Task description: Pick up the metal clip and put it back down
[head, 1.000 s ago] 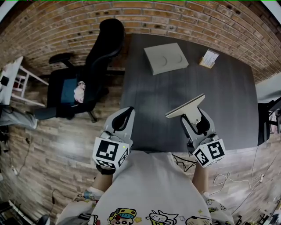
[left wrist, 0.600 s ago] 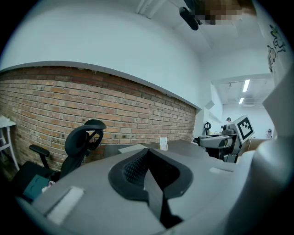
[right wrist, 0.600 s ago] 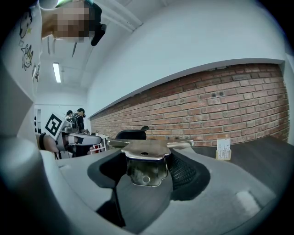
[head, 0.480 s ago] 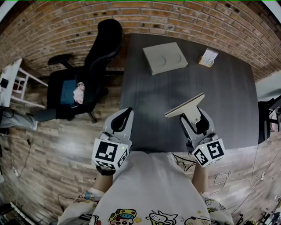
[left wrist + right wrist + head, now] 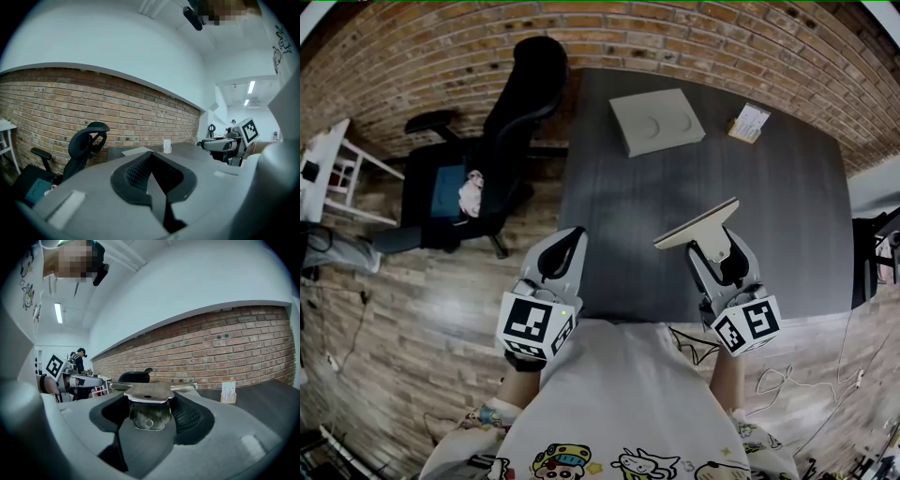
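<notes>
1. Gripping the shiny silver metal clip (image 5: 147, 392) by its narrow folded part, the right claw (image 5: 719, 251) presses its ribbed black pads on both sides. The clip's wide flat bar lies across the claw tips, above the dark grey wood-grain table (image 5: 769, 187).
2. The left claw (image 5: 565, 246) is closed on nothing, well apart to the left of the right claw.
3. My judgement of the risk: the smooth hard metal has only a small area in the grip, so the clip may rotate or slip if the claw tilts. If the claw opens too high, the clip may fall, bounce and slide on the smooth tabletop.
</notes>
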`<state>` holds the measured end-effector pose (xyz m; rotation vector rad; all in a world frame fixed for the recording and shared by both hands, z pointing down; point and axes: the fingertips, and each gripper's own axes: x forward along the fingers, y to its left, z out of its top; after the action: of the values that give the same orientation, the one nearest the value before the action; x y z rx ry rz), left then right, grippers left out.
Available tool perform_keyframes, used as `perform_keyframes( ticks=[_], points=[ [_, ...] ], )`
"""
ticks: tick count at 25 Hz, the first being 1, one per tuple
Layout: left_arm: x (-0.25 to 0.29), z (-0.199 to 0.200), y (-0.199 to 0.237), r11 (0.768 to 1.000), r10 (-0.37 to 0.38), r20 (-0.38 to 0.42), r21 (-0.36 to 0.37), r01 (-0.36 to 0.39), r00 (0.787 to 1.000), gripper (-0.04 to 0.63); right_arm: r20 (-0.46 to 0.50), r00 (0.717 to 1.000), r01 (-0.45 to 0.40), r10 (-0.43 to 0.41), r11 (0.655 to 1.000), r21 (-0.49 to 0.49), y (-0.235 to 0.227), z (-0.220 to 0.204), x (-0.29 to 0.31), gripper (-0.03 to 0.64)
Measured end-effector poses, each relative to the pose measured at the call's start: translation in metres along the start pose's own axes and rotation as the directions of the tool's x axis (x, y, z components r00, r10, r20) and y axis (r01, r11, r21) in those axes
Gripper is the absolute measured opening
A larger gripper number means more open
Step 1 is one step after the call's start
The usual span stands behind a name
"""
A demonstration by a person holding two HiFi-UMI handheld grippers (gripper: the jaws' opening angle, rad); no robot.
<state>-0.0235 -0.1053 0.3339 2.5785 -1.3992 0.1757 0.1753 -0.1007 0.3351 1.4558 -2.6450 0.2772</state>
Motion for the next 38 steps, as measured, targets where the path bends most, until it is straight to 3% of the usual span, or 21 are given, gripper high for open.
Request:
perform_keyframes(
  ticks=[12,23,38],
  points=[
    [-0.013,-0.01,0.006,0.999,0.033,-0.023,-0.019,-0.034,0.999,0.012,-0.042,0.999,-0.025,0.023,0.999,-0.032,0.005,-0.005,0.007,0.284],
    [-0.031,-0.028,0.017,0.994,0.089,-0.068,-0.057,-0.093,0.994,0.012,-0.152,0.981,-0.132,0.119,0.988,-0.08,0.026,-0.034,0.042,0.284],
    [-0.037,-0.047,0.038,0.983,0.145,-0.101,-0.1,-0.155,0.984,0.012,-0.334,0.908,-0.284,0.253,0.958,-0.045,0.062,-0.115,0.096,0.284]
  ],
)
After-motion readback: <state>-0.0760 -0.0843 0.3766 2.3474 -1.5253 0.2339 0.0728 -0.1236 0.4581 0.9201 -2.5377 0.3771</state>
